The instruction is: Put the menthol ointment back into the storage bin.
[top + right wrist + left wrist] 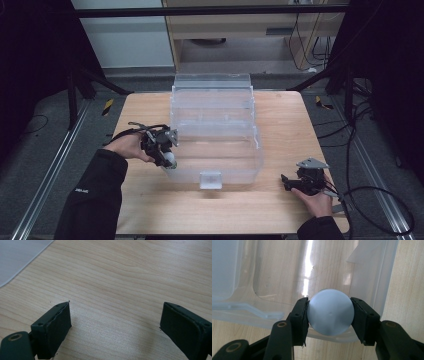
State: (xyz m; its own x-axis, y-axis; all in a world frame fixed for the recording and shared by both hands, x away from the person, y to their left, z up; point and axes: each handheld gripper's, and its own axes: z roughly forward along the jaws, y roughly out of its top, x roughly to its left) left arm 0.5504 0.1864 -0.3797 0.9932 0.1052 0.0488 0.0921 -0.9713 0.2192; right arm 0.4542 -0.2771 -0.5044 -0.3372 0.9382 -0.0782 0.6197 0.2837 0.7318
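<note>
A pale blue round object [330, 312], smooth with a small dot at its centre, sits pinched between the two black pads of my left gripper [330, 315]. In the high view this gripper [169, 160] hangs over the front left corner of a clear plastic box [257, 145], and the round object [171, 159] shows as a pale spot at its tip. Below it lie the box's rim and transparent floor [282, 277]. My right gripper [286, 183] rests low at the table's front right, its jaws wide apart with bare wood between them [115, 322].
The wooden table [280, 115] carries the clear box in its middle, with a white latch [210, 179] on the front wall. A corner of the box [17, 257] lies left of the right gripper. Cables trail off the right side. Dark frame legs stand at both back corners.
</note>
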